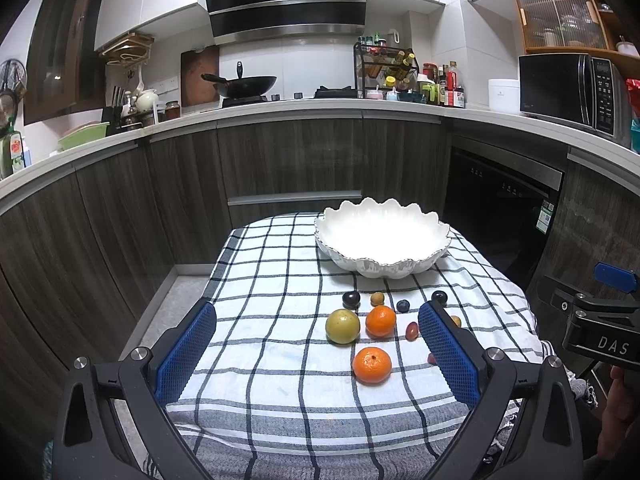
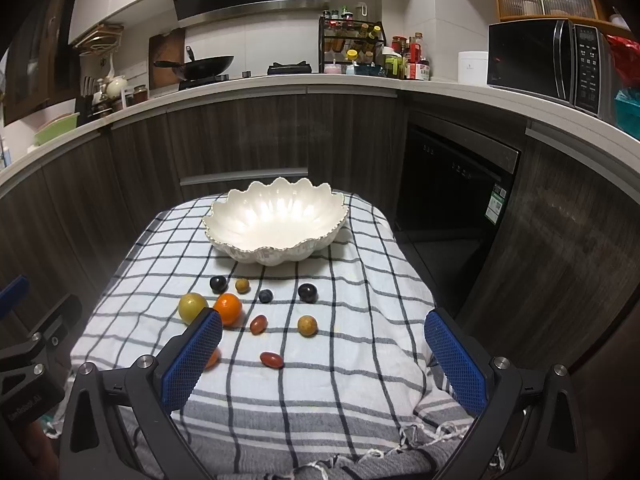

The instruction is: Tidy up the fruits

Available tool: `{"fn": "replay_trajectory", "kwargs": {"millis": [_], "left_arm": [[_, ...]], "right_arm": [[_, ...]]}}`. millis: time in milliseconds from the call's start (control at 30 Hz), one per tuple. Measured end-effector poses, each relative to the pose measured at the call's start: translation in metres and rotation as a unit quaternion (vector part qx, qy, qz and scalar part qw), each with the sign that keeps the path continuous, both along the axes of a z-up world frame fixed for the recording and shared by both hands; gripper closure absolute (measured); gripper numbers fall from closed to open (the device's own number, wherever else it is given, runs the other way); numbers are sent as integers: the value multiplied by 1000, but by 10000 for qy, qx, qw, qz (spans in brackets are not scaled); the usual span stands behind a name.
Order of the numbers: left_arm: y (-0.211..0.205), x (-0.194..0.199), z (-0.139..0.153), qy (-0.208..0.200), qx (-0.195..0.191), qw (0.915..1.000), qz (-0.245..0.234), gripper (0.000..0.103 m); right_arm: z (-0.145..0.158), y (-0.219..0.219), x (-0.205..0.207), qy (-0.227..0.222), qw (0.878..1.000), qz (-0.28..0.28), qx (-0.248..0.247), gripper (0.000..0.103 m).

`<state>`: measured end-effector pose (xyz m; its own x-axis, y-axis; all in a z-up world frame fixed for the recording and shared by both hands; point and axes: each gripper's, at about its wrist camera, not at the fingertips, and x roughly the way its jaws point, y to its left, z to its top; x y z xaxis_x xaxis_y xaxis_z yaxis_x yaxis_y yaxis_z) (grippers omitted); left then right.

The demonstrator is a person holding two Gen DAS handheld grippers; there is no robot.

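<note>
Kitchen cabinets and a counter curve behind a small table under a checked cloth (image 2: 360, 360), and the step in hand looks like the first pick, since nothing is in the bowl yet. At the far end of the cloth sits the white scalloped bowl (image 2: 276, 220), empty; all the fruit lies loose on the cloth in front of it. Both grippers hover low at the near edge, the left gripper (image 1: 316, 320) and the right gripper (image 2: 323, 324) each with fingers spread wide and holding nothing. Starting with the big pieces makes sense: the near orange (image 1: 371, 365) lies straight ahead of the left gripper, with the far orange (image 1: 380, 321) and the yellow-green fruit (image 1: 342, 326) side by side behind it, possibly touching, so close squarely across one only. The small red oval fruit (image 2: 271, 359) suits the right gripper; pinch it gently, low on the cloth, as it may roll.
</note>
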<state>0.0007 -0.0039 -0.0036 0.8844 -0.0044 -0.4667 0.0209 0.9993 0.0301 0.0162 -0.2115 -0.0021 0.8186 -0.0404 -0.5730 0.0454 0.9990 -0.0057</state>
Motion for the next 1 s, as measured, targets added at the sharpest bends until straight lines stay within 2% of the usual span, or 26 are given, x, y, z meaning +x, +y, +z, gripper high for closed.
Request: {"fn": "replay_trajectory", "kwargs": {"millis": [1000], "left_arm": [[-3,0,0,-6,8,10000,1,0]], "right_arm": [[1,-1,0,-12,10000,-7,3,0]]}}
